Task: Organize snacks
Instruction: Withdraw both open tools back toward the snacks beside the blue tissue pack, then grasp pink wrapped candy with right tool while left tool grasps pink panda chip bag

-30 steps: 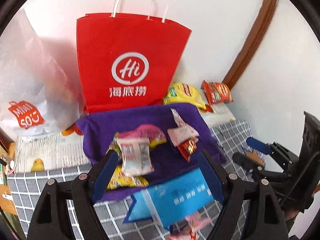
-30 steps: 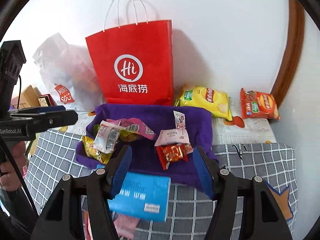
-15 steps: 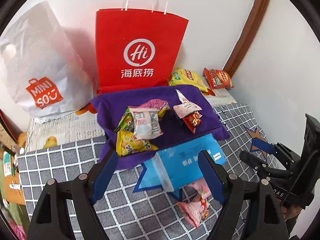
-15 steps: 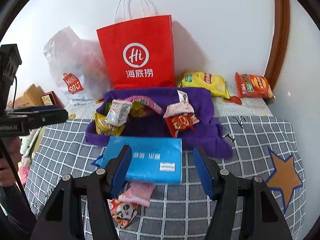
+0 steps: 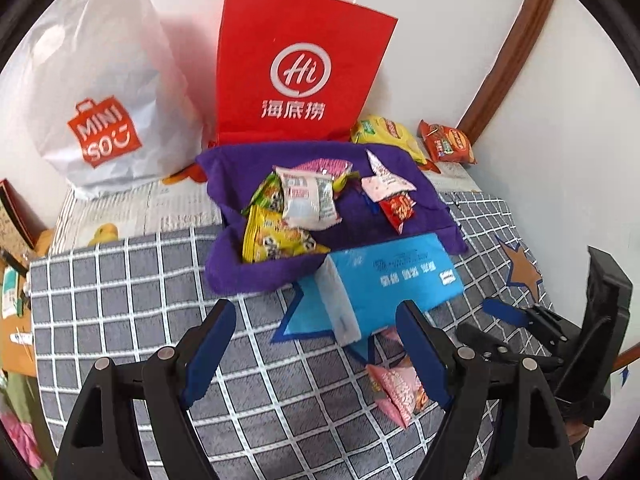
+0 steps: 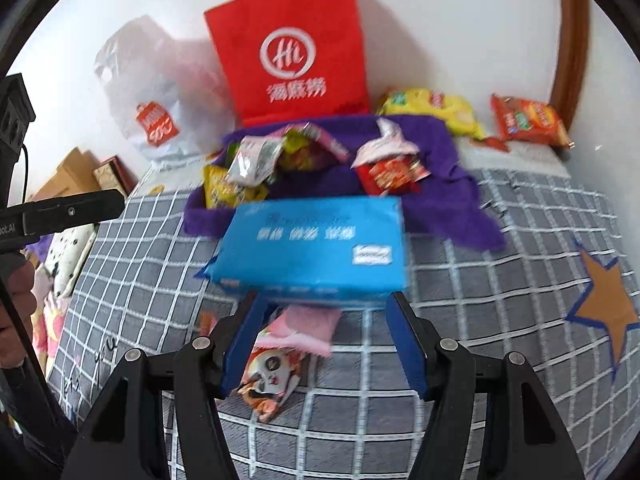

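Grey checked cover spreads across the whole scene, and up against the far wall stand the red bag and, to its left, the white bag. In front of the red bag lies the purple cloth, and that's where the action sits: a heap of snack packets on its left, two more, pink over red, on its right. Just near of the cloth, the blue pack overlaps its edge. Nearer again, a pink packet peeks from under it. Far right, a yellow bag and an orange bag lie apart. Left gripper spread wide, empty. Right gripper likewise agape, holding nothing, poised over the pink packet. By my read, sorting has barely begun; nearly everything lies loose.
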`<state>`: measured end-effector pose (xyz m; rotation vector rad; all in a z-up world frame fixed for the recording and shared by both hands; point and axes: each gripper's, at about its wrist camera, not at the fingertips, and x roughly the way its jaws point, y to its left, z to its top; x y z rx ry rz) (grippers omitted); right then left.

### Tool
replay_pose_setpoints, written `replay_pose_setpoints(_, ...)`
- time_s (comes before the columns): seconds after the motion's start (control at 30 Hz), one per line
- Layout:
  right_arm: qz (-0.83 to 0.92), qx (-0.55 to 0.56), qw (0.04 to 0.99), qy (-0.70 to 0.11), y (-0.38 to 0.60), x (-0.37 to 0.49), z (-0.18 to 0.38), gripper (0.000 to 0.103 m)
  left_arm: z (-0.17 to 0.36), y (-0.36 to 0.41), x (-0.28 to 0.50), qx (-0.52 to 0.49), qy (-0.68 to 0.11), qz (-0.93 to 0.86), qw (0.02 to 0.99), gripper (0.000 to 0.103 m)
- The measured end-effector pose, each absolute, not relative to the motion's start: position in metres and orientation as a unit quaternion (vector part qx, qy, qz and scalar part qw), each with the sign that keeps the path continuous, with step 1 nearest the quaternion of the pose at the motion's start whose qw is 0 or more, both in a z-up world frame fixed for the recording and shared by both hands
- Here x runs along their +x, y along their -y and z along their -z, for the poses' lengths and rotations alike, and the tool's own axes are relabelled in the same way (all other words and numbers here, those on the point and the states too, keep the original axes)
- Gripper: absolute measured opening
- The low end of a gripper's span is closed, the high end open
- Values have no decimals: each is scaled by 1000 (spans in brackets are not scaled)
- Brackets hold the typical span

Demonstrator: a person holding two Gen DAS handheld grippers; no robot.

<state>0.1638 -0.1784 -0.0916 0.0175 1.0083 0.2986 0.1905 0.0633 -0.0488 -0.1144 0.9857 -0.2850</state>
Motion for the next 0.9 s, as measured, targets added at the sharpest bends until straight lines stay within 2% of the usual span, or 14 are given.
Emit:
replay_pose_setpoints(0.17, -156, -13, 851, -501, 159, 176, 114, 63, 64, -66, 183, -58, -482, 124, 865, 81)
replay_pose_setpoints(0.33, -137, -41, 832, -536, 148, 191, 142, 44, 75, -68, 178, -62, -490, 114, 862, 81)
replay_pose_setpoints(0.5, -136, -76, 809, -566, 146, 191, 162, 43, 85, -69, 172, -68, -499, 106, 858, 81)
replay_pose_setpoints(0.57, -138, -73, 812, -562, 150, 189, 165, 43, 88, -69, 170, -70, -500, 102, 857, 81)
replay_pose_setpoints(0.63, -145, -61, 814, -559, 154, 186, 165, 37, 89, -68, 167, -70, -500, 100, 857, 81)
replay_pose_setpoints(0.9, -162, -25, 842, -515, 184, 166, 148, 35, 98, -46, 155, -68, -502, 120, 854, 81)
